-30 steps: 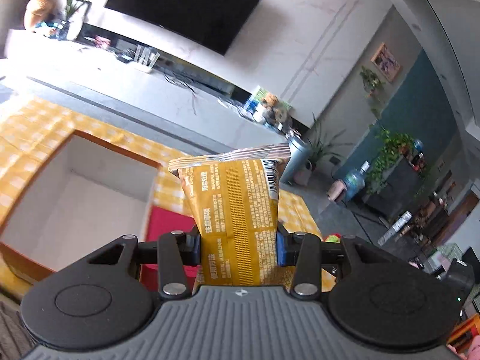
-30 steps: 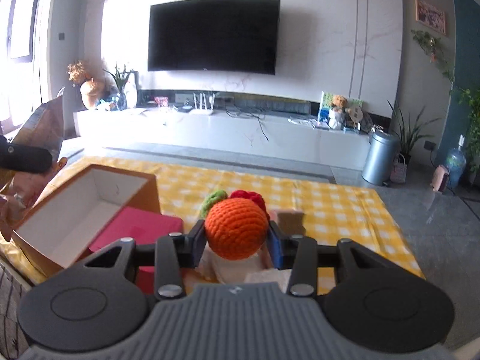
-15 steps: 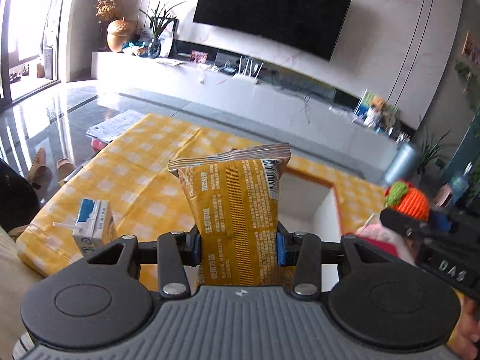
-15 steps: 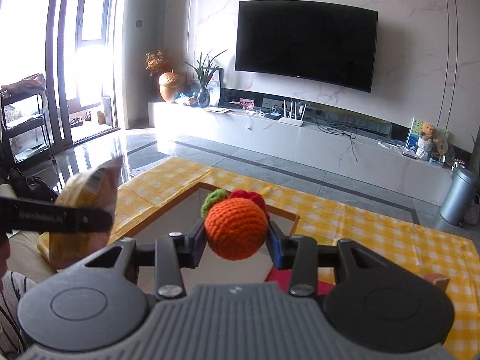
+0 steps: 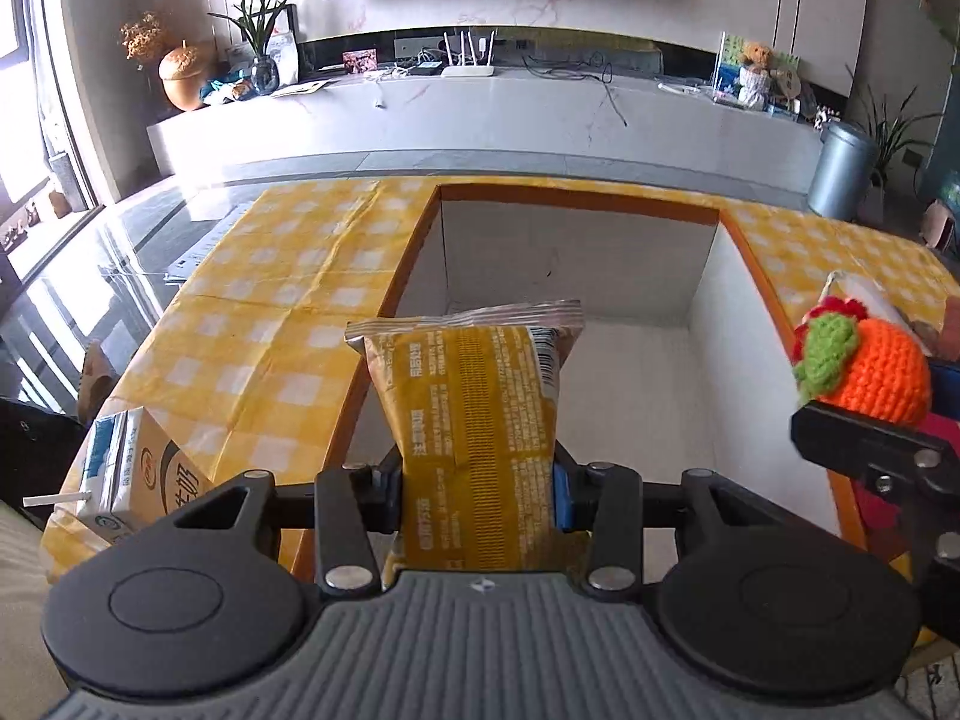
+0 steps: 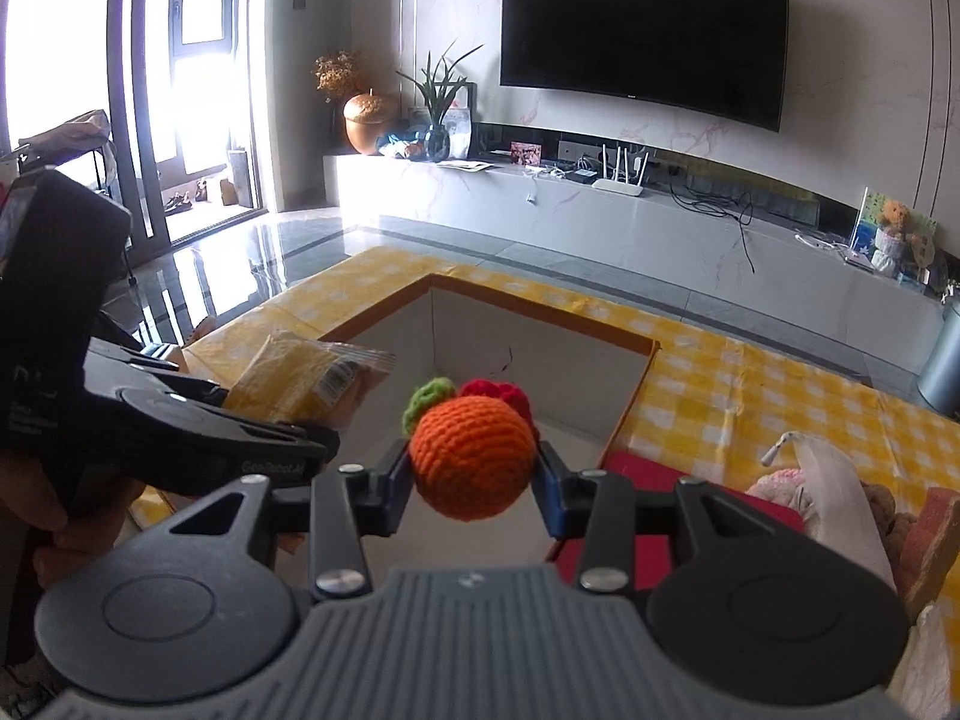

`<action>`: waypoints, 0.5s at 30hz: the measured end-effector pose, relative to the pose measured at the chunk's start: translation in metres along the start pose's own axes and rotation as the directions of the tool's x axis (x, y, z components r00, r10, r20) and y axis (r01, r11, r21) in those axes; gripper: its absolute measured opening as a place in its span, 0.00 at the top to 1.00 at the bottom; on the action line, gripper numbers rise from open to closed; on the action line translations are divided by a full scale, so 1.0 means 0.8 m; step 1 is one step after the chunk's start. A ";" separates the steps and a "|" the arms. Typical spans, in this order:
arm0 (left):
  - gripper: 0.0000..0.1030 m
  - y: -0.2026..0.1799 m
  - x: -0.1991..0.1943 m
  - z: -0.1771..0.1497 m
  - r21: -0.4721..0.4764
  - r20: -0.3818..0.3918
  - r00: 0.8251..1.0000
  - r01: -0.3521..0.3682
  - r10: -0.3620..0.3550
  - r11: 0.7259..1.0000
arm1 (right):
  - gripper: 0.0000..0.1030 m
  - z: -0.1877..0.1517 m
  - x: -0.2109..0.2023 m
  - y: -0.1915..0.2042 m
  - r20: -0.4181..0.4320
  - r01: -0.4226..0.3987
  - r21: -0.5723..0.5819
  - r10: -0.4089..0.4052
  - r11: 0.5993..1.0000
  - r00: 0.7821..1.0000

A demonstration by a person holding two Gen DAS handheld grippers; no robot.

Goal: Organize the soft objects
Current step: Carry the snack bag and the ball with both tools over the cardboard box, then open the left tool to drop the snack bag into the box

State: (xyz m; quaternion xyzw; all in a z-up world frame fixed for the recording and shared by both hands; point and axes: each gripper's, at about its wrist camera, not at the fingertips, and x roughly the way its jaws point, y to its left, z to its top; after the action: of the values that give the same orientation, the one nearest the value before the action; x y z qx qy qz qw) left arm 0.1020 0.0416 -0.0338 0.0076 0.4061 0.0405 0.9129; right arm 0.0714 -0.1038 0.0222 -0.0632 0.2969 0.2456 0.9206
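Through my left wrist camera, my left tongs [image 5: 477,495] are clamping a yellow snack packet [image 5: 474,420] by its lower half, the pads pressing into both sides. The packet is standing upright with its crimped top edge uppermost, and I am holding it over the near left part of an open cardboard box [image 5: 579,201] with white inner walls and a brown rim. The box is sitting on a tabletop covered by a yellow checked cloth [image 5: 270,300]. A milk carton [image 5: 129,480] with a straw is lying on the cloth just left of the box, close to my tongs. At the right edge, my right tongs [image 5: 864,414] are coming into view, carrying a crocheted orange ball [image 5: 870,372] with a green and red tuft above the box's right rim.

Through my right wrist camera, my right tongs [image 6: 474,489] are gripping the crocheted orange ball [image 6: 471,456] between both pads, narrowed to its width, and holding it in the air over the near side of the open cardboard box [image 6: 543,315]. To the left, my left tongs [image 6: 270,420] are holding the yellow snack packet [image 6: 306,384] beside the box's left wall. A red box [image 6: 660,480] is lying just right of the cardboard box, and a pile of soft toys [image 6: 828,492] is resting on the cloth farther right.
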 end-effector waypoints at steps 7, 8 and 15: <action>0.41 -0.012 0.005 -0.021 0.073 -0.069 0.992 -0.102 0.107 0.992 | 0.59 -0.012 0.002 -0.013 -0.054 -0.027 -0.017 0.026 0.999 0.998; 0.34 -0.009 -0.001 -0.021 0.080 -0.079 0.990 -0.108 0.115 0.991 | 0.59 -0.013 0.001 -0.014 -0.058 -0.024 -0.020 0.023 1.000 0.998; 0.14 0.007 -0.042 -0.018 0.032 0.027 0.999 -0.030 0.029 0.999 | 0.59 -0.011 -0.008 -0.017 -0.117 -0.020 -0.064 0.013 0.998 0.993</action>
State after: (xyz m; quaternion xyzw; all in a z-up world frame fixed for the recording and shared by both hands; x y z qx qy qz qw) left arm 0.0684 0.0441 -0.0181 0.0290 0.3946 0.0472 0.9172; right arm 0.0691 -0.1202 0.0182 -0.1049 0.3427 0.2586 0.8970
